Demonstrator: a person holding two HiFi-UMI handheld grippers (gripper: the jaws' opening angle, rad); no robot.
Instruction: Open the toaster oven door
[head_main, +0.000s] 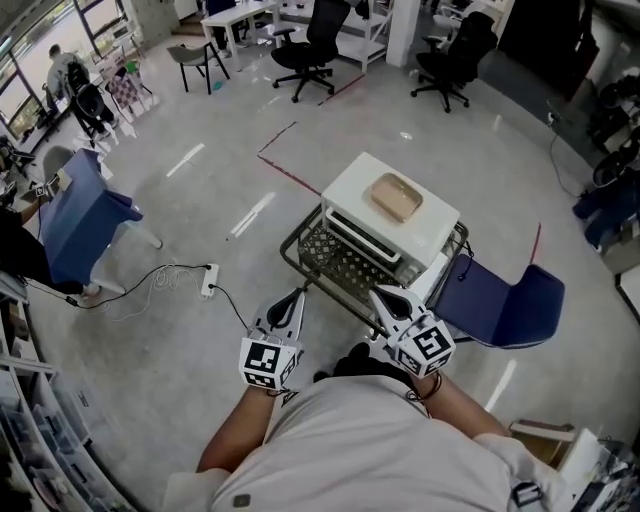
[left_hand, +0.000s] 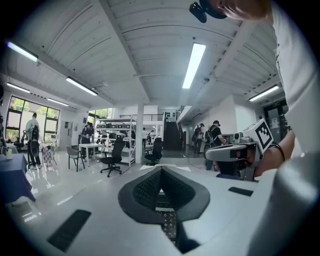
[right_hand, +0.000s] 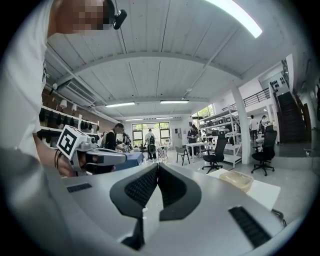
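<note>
- Since both tools are fully closed with nothing between the jaws, neither is holding anything. The left tool (head_main: 297, 296) and right tool (head_main: 381, 293) hang side by side, just short of the oven.
- The oven (head_main: 392, 212) sits on a wire rack (head_main: 330, 262), front toward the tools, with a tray (head_main: 396, 196) lying on its top. The door looks shut.
- Handling, my read: the door is a stiff hinged panel, probably glass-fronted, so it's rigid but shouldn't be knocked. It likely swings down on a bottom hinge.
- The oven body looks light and may slide or tip on the rack if pulled hard. The spare tool could brace the top, clear of the tray.
- Grip point: the handle along the door's upper edge, taken near the middle. The finish is probably smooth and slippery, so pinch or hook it squarely. The jaws have to open first.
- Hard to make out: the head view sees the front steeply from above, and the handle is only a dark strip (head_main: 365, 240). I can't separate handle from door edge, or confirm the hinge side.
- Left gripper view: the tool's own body covers the oven.
- Right gripper view: only the oven top and tray show, and the door is out of sight below.
</note>
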